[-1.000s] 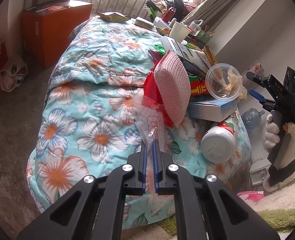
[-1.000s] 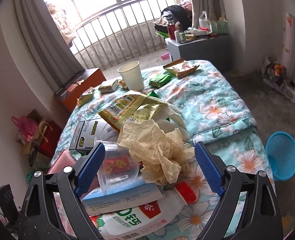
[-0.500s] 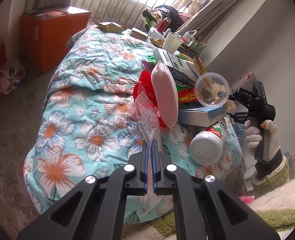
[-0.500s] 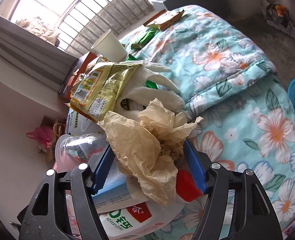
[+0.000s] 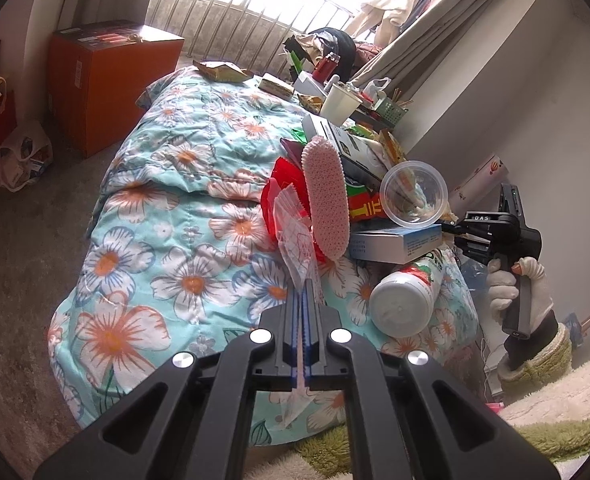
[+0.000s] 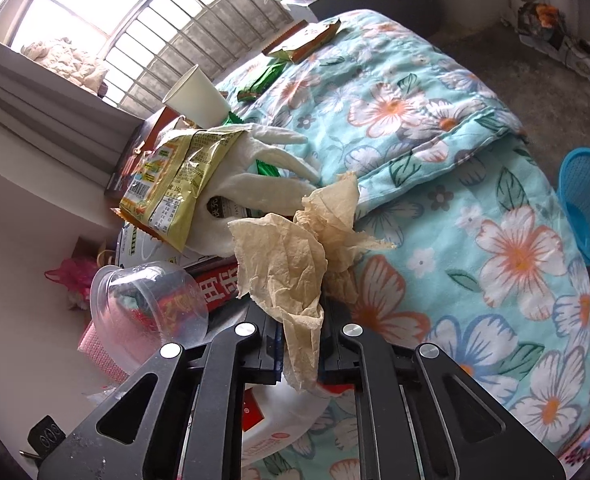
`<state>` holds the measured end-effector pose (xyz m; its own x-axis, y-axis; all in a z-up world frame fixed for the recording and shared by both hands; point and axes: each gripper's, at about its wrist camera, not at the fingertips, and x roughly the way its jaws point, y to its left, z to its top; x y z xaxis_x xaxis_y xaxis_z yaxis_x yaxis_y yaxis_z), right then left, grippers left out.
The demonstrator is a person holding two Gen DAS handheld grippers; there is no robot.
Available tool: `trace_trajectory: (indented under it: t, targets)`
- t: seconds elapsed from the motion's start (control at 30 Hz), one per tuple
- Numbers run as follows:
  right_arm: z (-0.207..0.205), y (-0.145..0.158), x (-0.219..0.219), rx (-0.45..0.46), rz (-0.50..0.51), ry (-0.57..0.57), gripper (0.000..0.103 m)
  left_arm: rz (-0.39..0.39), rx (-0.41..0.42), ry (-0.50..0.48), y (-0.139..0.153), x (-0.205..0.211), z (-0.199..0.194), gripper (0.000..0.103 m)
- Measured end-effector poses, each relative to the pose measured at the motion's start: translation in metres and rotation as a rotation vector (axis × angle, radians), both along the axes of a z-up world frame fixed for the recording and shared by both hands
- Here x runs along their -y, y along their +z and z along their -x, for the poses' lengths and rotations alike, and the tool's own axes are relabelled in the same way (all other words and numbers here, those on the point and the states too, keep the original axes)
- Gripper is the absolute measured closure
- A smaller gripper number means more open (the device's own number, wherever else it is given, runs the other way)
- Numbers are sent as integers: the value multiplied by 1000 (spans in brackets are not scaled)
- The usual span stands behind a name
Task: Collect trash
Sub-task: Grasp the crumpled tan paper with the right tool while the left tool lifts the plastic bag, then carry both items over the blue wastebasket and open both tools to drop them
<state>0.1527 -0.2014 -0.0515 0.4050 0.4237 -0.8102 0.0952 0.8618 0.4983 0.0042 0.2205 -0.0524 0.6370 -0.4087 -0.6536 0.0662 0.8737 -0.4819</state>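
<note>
Pinching clear wrapper [image 5: 295,236] w/ left claw [image 5: 303,304]; right claw [image 6: 301,332] just clamped onto tissue [image 6: 291,264].

Barred window [image 5: 255,12] (bright daylight), grey floor [image 5: 23,240], beige curtain [image 5: 435,36]

A bed under a turquoise floral quilt [image 5: 183,216] fills the room, with an orange box [image 5: 107,80] on the floor beside it near the barred window [image 6: 199,20], tan curtains [image 5: 427,36], and a blue mesh basket [image 6: 587,204] on the floor at the bed's other side.
</note>
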Motion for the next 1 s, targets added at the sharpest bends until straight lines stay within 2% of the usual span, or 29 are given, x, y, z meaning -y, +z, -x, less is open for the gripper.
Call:
trace_trajectory:
  t: [0.13, 0.33, 0.47, 0.57, 0.73, 0.87, 1.0]
  targets:
    - [8, 14, 6, 44, 38, -21, 95, 16, 17, -2, 6, -3, 2, 102]
    - [21, 31, 11, 97, 74, -36, 96, -34, 14, 9, 12, -4, 8, 102]
    - [28, 44, 11, 150, 143, -44, 96, -230, -60, 31, 2, 8, 6, 102]
    - [25, 44, 10, 162, 141, -46, 96, -189, -43, 27, 6, 7, 10, 102]
    - [27, 51, 11, 200, 136, -55, 96, -170, 10, 33, 26, 5, 22, 102]
    - [31, 57, 13, 228, 136, -60, 96, -166, 21, 72, 39, -3, 29, 102]
    - [35, 61, 15, 249, 126, -65, 96, -123, 98, 90, 59, -9, 35, 102]
